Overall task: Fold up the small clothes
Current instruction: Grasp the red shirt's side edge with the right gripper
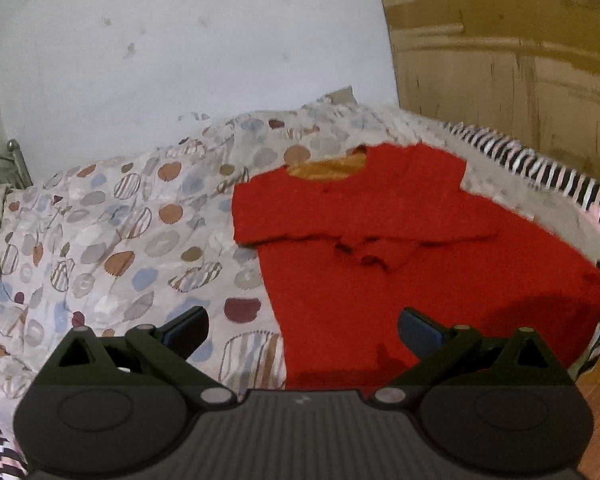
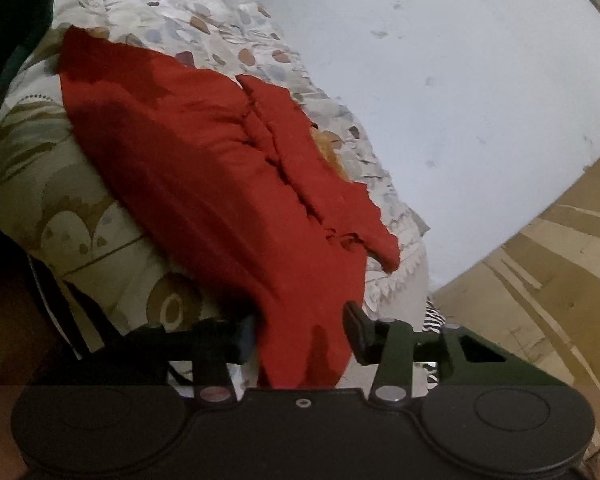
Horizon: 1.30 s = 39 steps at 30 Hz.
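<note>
The red top (image 1: 380,240) lies spread on the bed (image 1: 100,240), over the patterned quilt, with its neck opening toward the wall (image 1: 180,40) and both sleeves folded in across the chest. Its hem end hangs nearest the bed's outer edge.

The right gripper (image 2: 300,336) has a bunch of that hem between its fingers; the cloth fills the gap and both pads look to be touching it, so I read it as grasping the top, though only just. The left gripper (image 1: 302,332) hovers over the hem corner on the quilt side, spread wide with nothing held.

What could go wrong, as I judge it:
- the right grip looks shallow and bunched, so the hem may slip out once lifted toward the neck
- only one corner is caught; lifting now would drag the top askew and pull the sleeves out of their fold
- the left gripper straddles the top's edge and the quilt, so closing there could pinch quilt along with the hem
- the top lies close to the bed's edge, and a tug outward could slide it off
</note>
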Available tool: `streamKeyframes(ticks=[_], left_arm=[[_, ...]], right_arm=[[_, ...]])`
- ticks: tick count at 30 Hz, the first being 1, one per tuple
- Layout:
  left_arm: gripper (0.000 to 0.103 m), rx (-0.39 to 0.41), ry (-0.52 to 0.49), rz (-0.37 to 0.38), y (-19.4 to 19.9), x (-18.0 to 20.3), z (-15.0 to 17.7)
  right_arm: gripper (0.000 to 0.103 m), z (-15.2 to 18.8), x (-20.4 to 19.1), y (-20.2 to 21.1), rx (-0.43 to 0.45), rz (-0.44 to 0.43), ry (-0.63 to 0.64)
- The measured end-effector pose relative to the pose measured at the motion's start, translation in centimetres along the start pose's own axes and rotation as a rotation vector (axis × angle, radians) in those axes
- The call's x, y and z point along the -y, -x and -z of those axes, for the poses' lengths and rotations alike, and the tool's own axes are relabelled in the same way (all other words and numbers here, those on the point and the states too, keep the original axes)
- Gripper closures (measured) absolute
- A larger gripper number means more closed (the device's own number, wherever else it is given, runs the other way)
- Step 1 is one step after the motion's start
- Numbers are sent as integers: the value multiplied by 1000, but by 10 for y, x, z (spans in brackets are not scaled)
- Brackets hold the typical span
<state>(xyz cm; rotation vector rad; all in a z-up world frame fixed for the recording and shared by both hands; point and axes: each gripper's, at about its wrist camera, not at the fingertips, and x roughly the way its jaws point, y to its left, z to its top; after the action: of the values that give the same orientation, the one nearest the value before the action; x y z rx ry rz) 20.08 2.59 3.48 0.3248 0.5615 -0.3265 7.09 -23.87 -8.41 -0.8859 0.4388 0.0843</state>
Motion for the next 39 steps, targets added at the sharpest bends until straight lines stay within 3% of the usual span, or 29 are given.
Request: streamKeyframes(ticks=[3, 4, 7, 15, 19, 23, 27, 32, 39], left_arm=[[0, -9, -44, 1, -3, 5, 4], [0, -13, -57, 5, -4, 6, 6], [0, -21, -106, 51, -6, 14, 9], [0, 140, -204, 266, 6, 43, 19], [0, 140, -296, 334, 6, 74, 29], [0, 43, -465, 183, -20, 122, 41], [1, -49, -487, 106, -57, 144, 43], [28, -107, -445, -31, -81, 125, 39], [60, -79, -410, -110, -61, 71, 25]], right_arm=[[58, -3, -4, -1, -5, -53, 39], [63, -3, -7, -1, -6, -59, 63], [92, -8, -7, -2, -8, -110, 74], [95, -55, 65, -13, 84, -259, -229], [95, -78, 111, -31, 101, -372, -410], [95, -94, 146, -51, 44, -474, -562], [95, -102, 164, -60, -1, -526, -662], [95, -105, 174, -54, 7, -507, -670], [95, -92, 177, -46, 43, -458, -697]])
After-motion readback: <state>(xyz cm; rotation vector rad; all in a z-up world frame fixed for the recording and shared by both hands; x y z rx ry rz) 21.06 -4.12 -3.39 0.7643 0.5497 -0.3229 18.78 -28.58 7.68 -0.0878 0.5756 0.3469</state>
